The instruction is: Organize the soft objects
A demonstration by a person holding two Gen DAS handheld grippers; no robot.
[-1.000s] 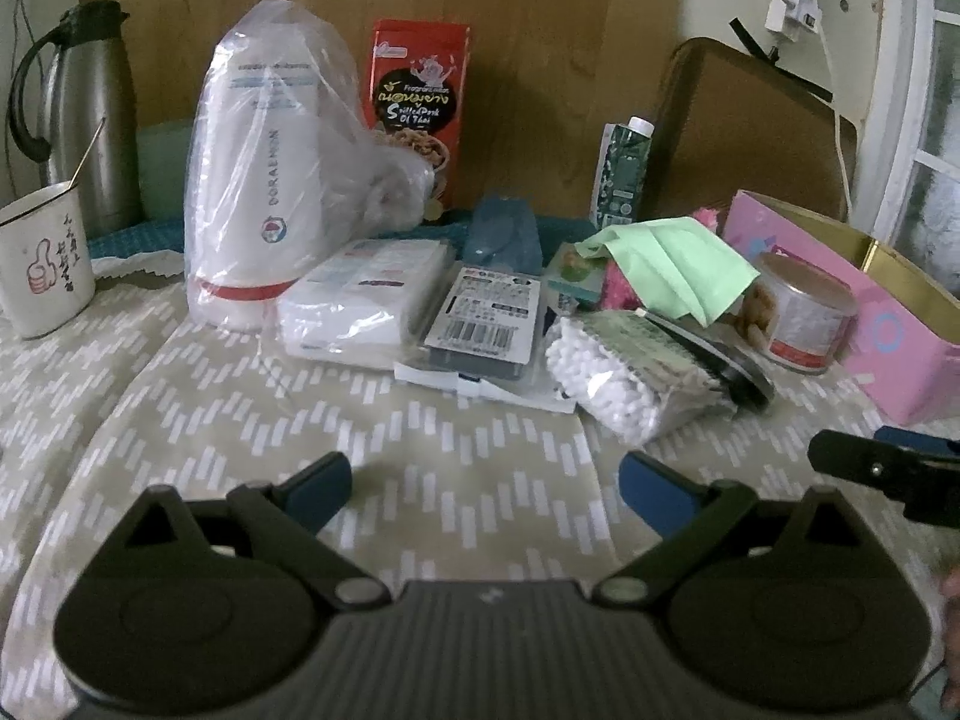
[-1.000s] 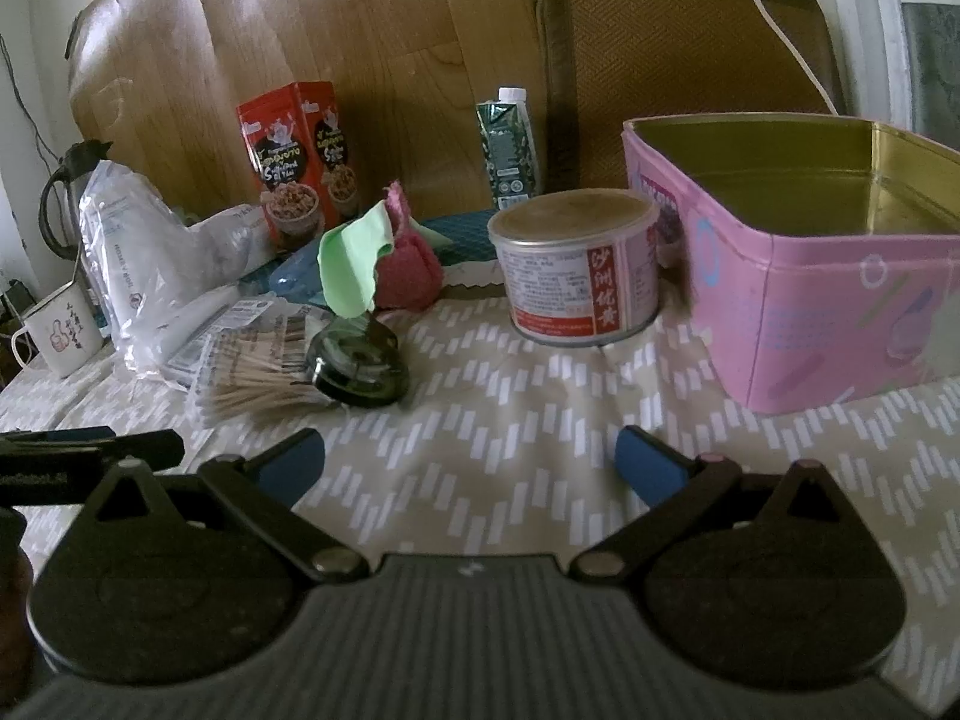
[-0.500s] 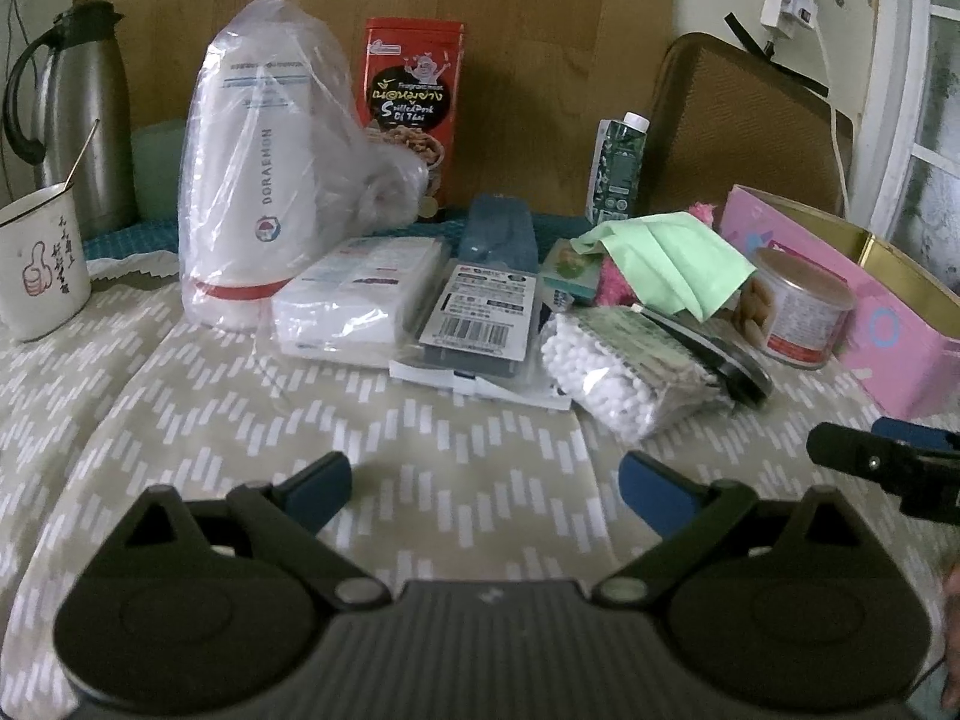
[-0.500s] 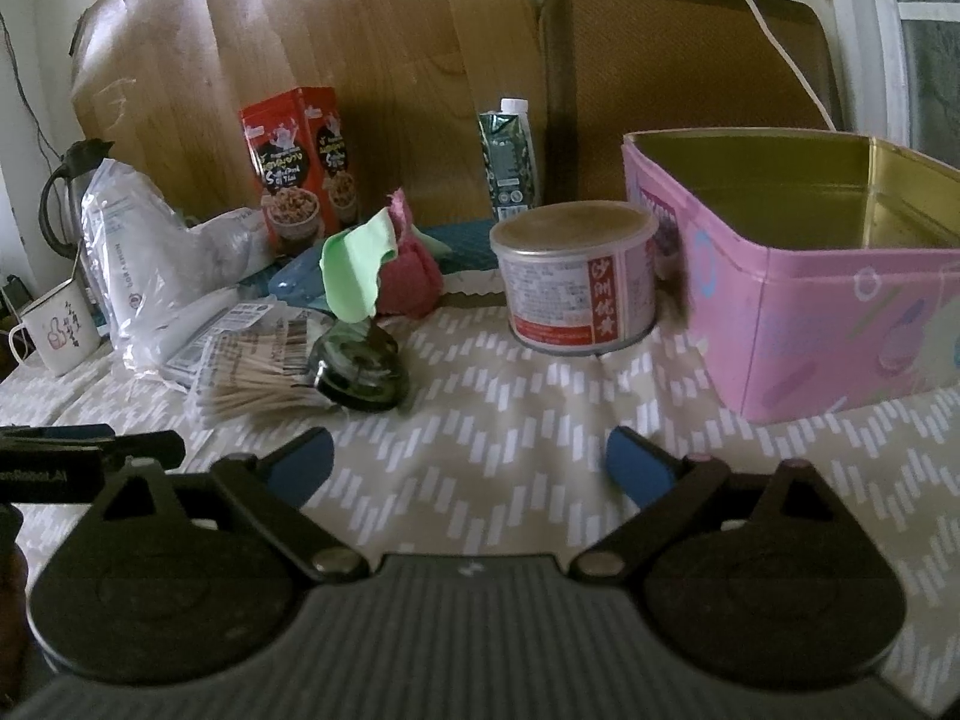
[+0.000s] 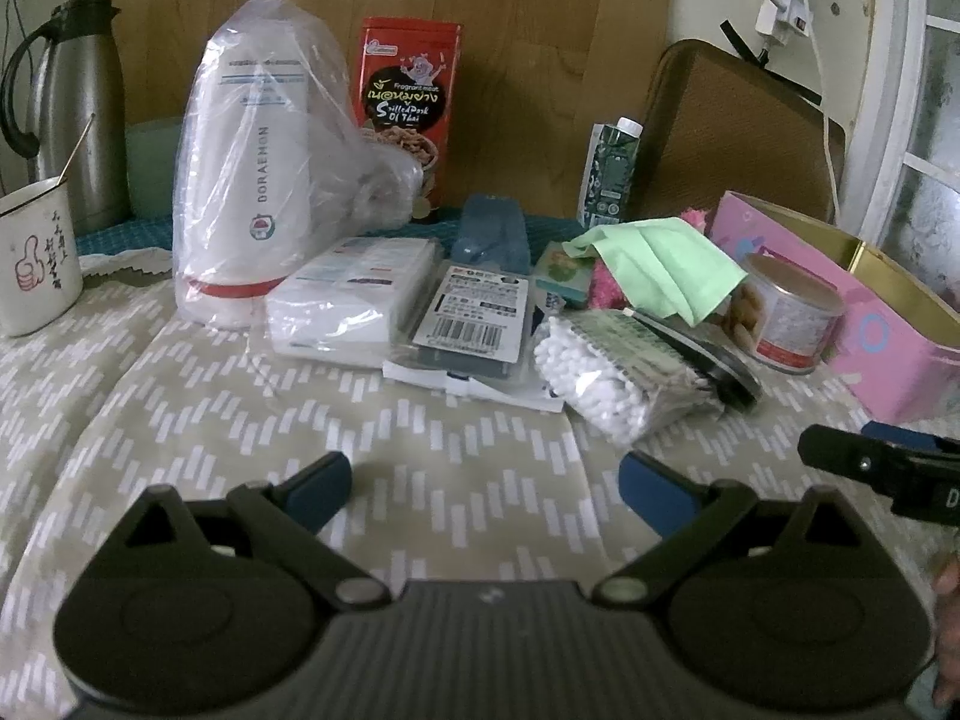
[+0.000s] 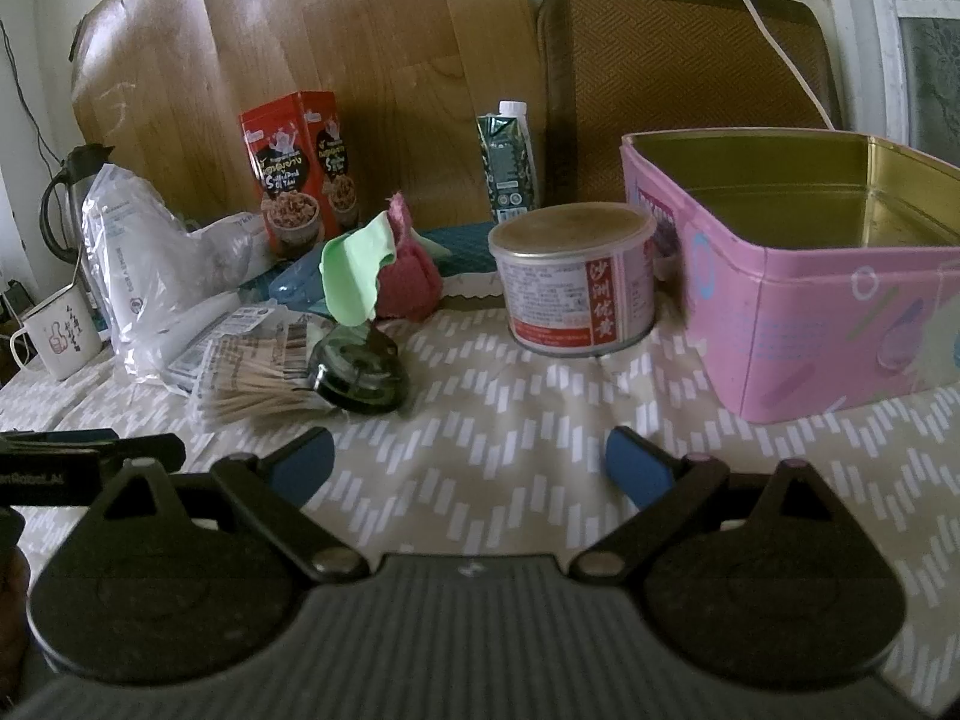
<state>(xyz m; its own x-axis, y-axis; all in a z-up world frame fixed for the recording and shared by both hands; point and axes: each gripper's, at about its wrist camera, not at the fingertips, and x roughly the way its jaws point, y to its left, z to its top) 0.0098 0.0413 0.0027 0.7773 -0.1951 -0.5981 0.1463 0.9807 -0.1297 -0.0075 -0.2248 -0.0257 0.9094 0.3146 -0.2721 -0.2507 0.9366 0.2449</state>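
Clearly nothing has been picked up yet: the left gripper point(image 5: 486, 477) and the right gripper point(image 6: 469, 459) both hang low over the patterned desk point(image 5: 240, 420) with their blue fingers spread wide and bare cloth between them. The soft things to sort sit in the clutter just left of the pink tin point(image 6: 798, 300). A light green cloth point(image 5: 660, 258) lies draped over a fuzzy pink cloth point(image 6: 411, 282), and both rest behind the bag of cotton swabs point(image 5: 606, 366), near the round can point(image 6: 576, 282). The pink tin is open and looks empty, so it is probably where they belong. Judging by its folds, the green cloth is thin, light and limp; it should sag from whatever point is pinched and may drag what it touches, so a raised fold or the free corner hanging toward the swabs looks like the best place to grip. The pink cloth looks thicker and plush, easy to squeeze, and its bunched top peak offers a good pinch. The swab bag has slick film and loose contents, so a grip across its middle would likely hold better than one at an end. The black round lid point(image 6: 360, 369) beside it is hard and could be knocked aside.
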